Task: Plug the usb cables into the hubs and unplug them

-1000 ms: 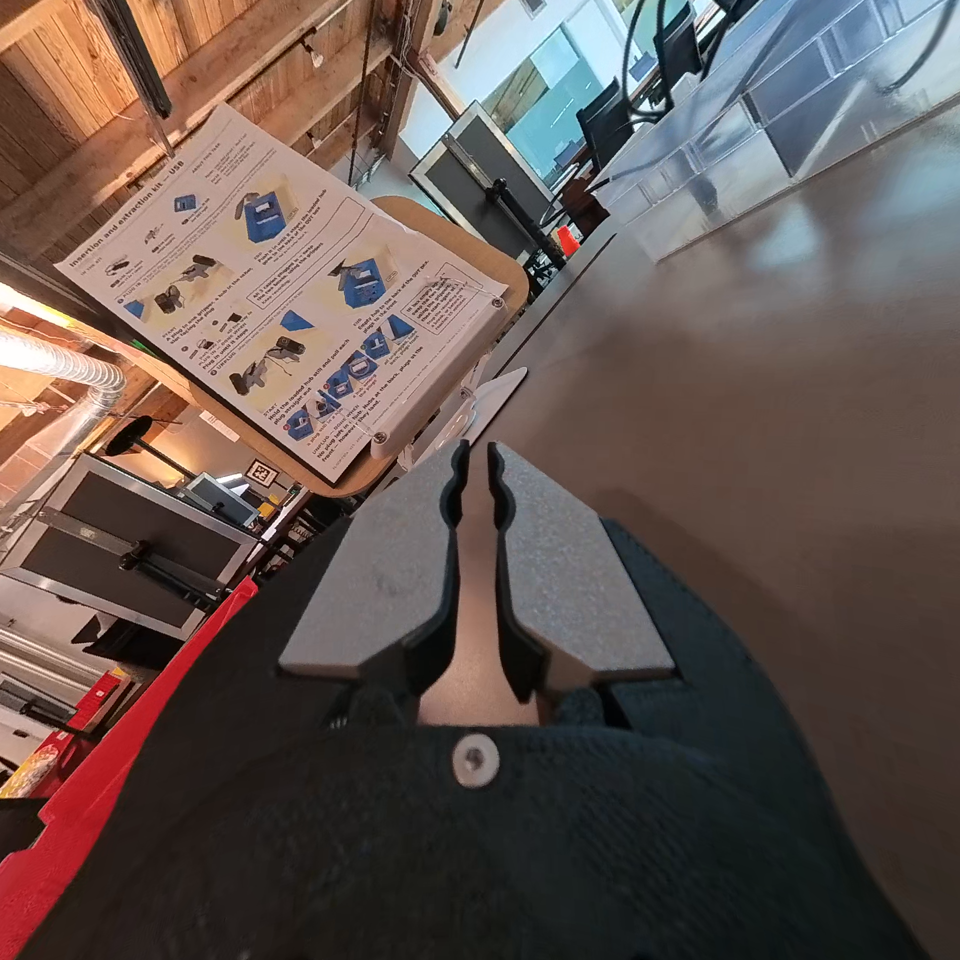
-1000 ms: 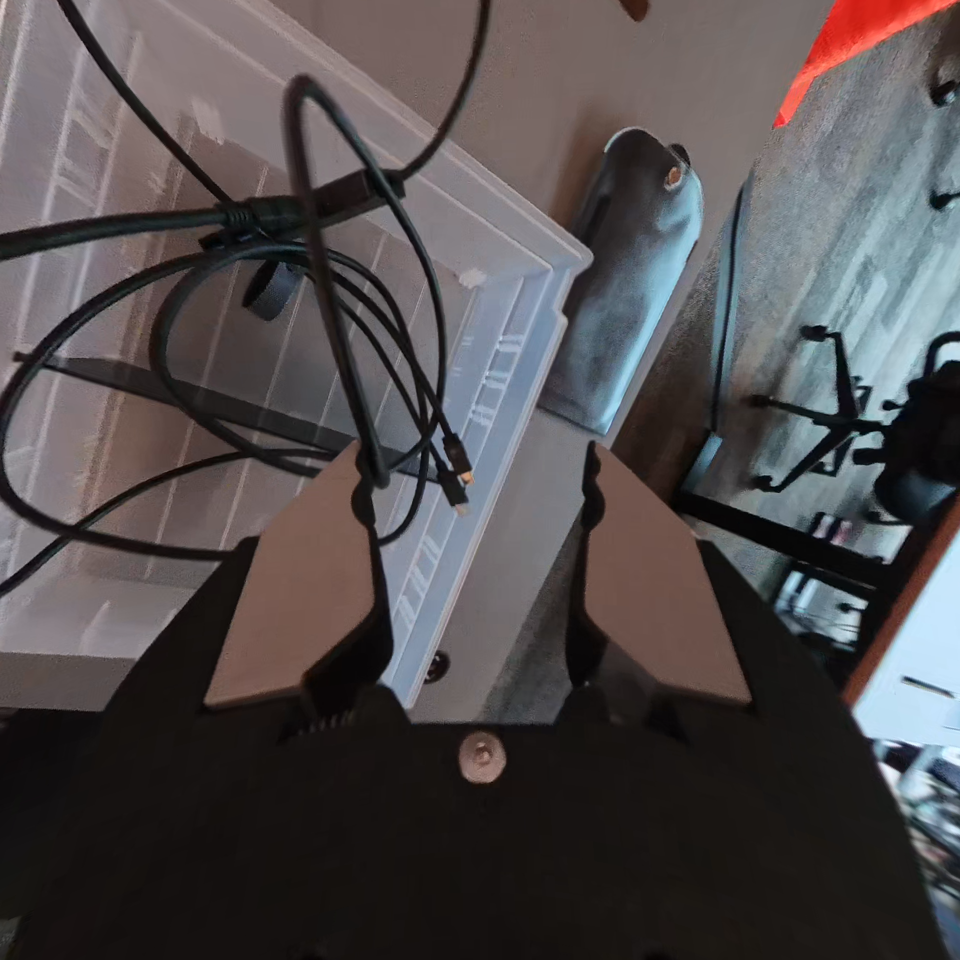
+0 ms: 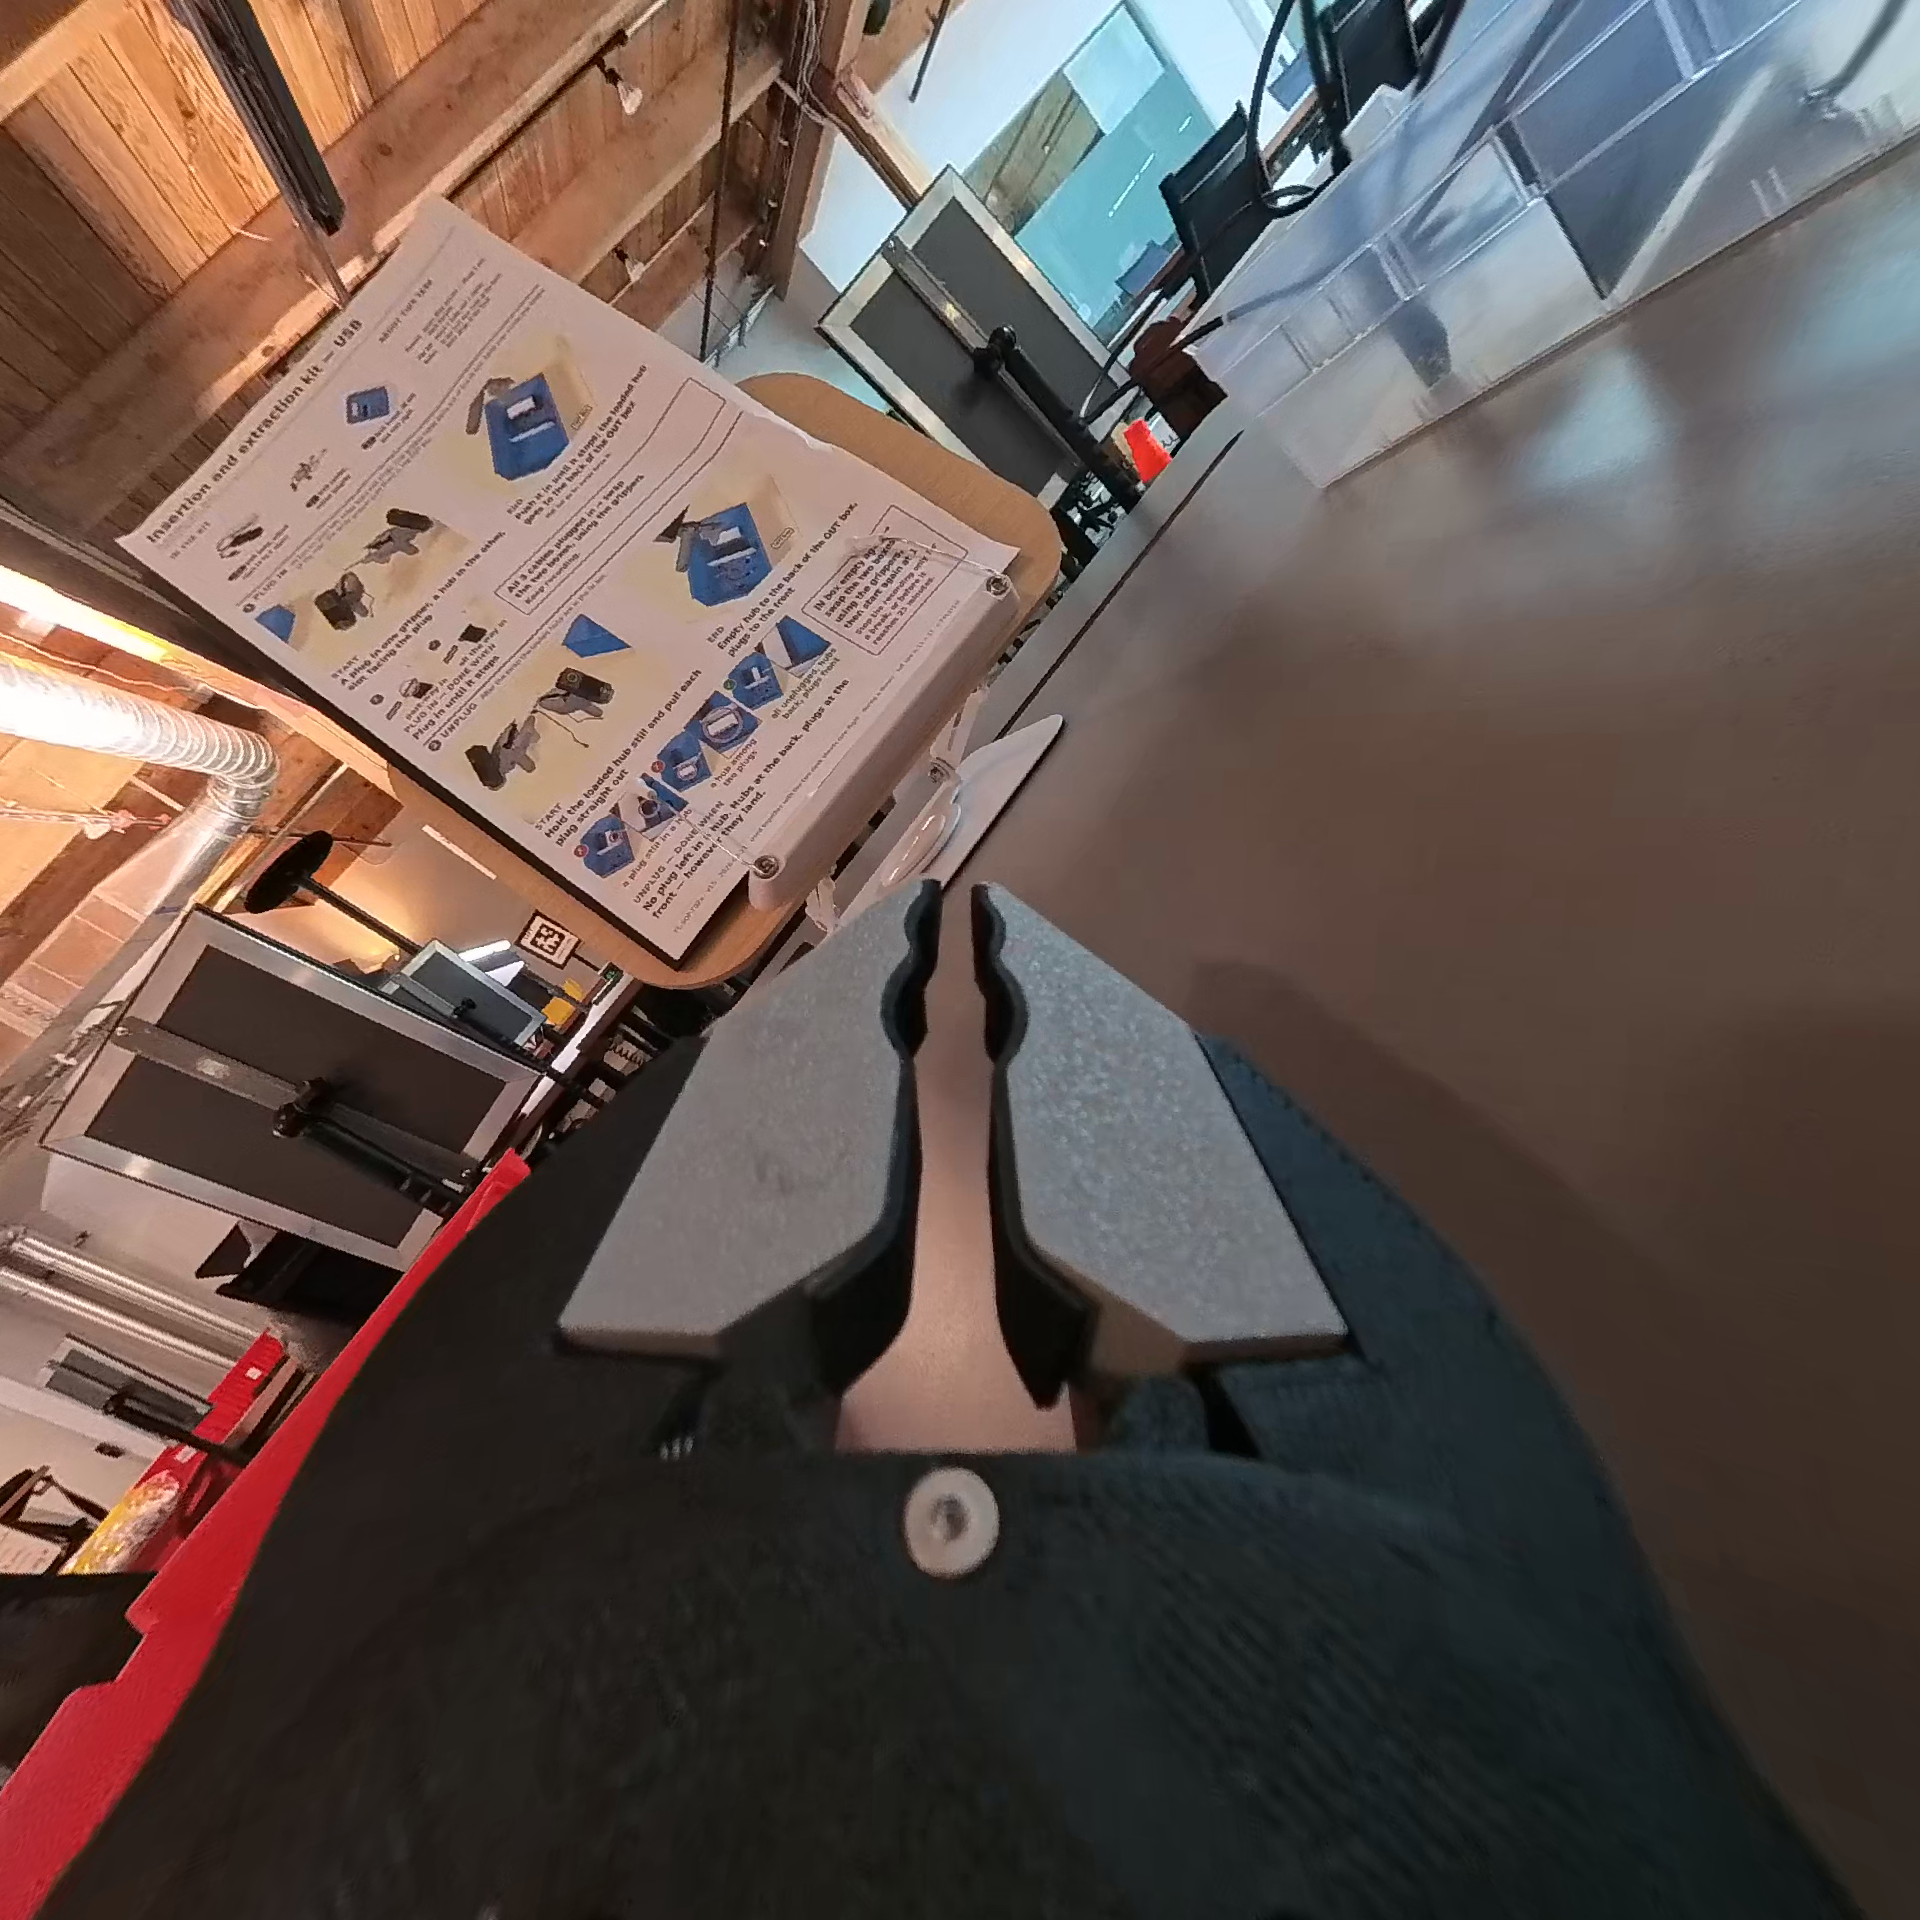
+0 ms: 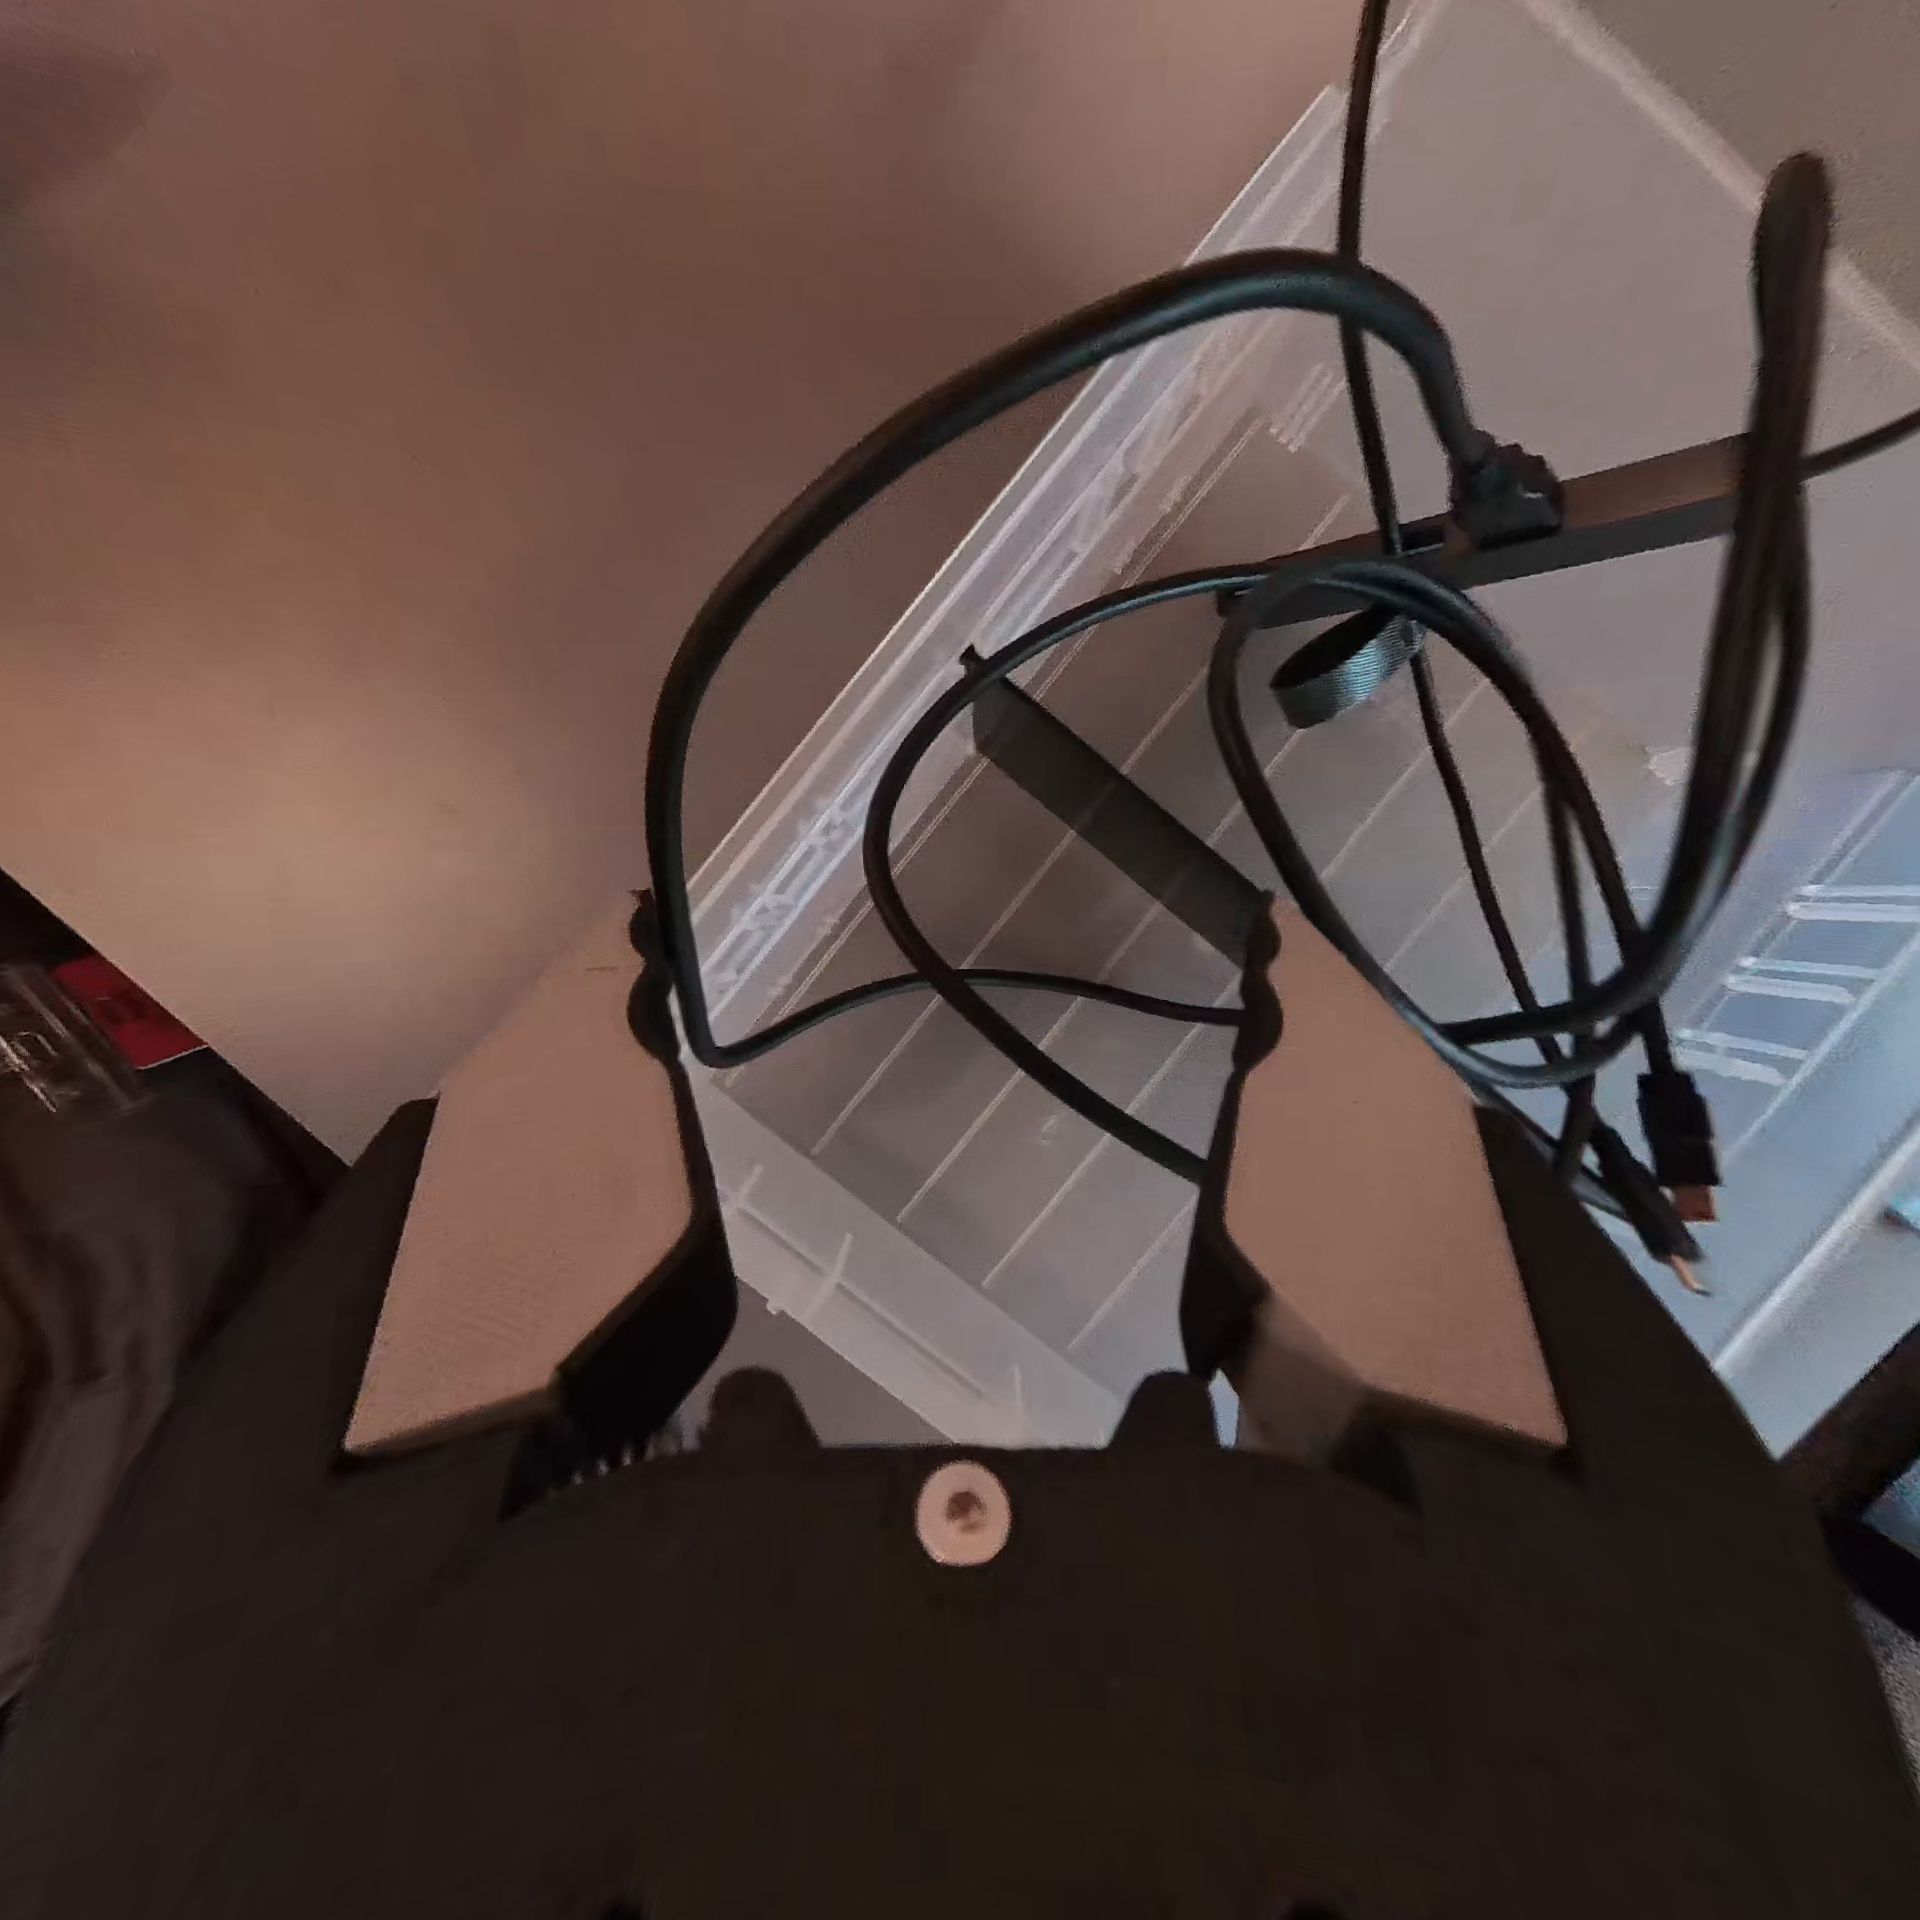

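Note:
Several black USB cables [image 4: 935, 416] lie tangled in a clear plastic bin [image 4: 997, 582] in the right wrist view. Their plugs [image 4: 1678, 1132] hang at the right. My right gripper [image 4: 951, 925] is open wide just above the bin. A thick cable loop runs along the inside of its left fingertip [image 4: 649, 997], and a thin cable reaches its right fingertip; I cannot tell if they touch. My left gripper [image 3: 956, 904] is shut with a narrow slit and holds nothing, low over the grey table [image 3: 1455, 831]. No hub is in view.
A printed instruction sheet [image 3: 582, 582] stands on a white stand at the table's far edge. Clear bins [image 3: 1455, 239] stand far right in the left wrist view. A dark divider strip [image 4: 1112, 810] crosses the bin. A red crate [image 3: 260, 1455] sits beside the table. One gripper's finger ends stand about 35 cm off the other's.
The right gripper has swung round, so the bin and cables now lie ahead and to the right, and its jaws stand wider. The left gripper has hardly moved.

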Demonstrator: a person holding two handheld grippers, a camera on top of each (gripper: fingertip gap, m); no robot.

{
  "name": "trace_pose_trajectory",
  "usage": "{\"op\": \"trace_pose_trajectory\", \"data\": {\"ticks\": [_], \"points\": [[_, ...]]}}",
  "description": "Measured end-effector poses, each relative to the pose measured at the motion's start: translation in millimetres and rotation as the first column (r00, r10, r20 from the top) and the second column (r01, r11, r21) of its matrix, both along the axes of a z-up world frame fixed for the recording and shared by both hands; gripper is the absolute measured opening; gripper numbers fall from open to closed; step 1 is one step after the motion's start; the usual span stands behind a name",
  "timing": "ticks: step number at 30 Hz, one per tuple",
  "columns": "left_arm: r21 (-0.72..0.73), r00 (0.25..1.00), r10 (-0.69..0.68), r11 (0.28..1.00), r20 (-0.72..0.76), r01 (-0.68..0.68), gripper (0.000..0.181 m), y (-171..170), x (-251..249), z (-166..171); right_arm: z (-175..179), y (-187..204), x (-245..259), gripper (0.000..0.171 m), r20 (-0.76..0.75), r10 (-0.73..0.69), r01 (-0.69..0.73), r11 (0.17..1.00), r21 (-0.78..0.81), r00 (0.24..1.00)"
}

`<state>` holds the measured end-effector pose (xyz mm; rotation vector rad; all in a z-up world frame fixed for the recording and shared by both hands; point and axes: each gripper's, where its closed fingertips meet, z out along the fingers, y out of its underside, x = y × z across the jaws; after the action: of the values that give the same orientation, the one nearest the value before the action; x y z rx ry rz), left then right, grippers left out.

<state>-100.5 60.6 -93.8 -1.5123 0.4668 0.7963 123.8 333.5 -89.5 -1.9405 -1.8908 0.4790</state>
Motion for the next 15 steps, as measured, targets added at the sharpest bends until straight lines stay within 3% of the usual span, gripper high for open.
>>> {"op": "trace_pose_trajectory", "data": {"ticks": [8,12,14,15], "points": [[-0.009,1.0,-0.004,1.0,-0.011,0.004,0.003,1.2,1.5,-1.4,-0.1,27.3,15.0,0.091,0.076,-0.06,0.052,0.994,0.098,0.995],[-0.008,1.0,-0.002,1.0,-0.013,0.002,0.003,1.2,1.5,-1.3,-19.9,36.0,22.8,0.096,0.192,-0.058,0.024,0.984,0.176,0.98],[-0.007,1.0,0.0,1.0,-0.014,0.0,0.004,1.2,1.4,-1.2,-23.2,39.3,25.5,0.08,0.237,-0.048,-0.006,0.975,0.222,0.97],[-0.007,1.0,0.0,1.0,-0.015,0.0,0.003,1.4,1.5,-1.3,-23.9,39.2,26.7,0.054,0.259,-0.035,-0.028,0.971,0.236,0.965]]}}
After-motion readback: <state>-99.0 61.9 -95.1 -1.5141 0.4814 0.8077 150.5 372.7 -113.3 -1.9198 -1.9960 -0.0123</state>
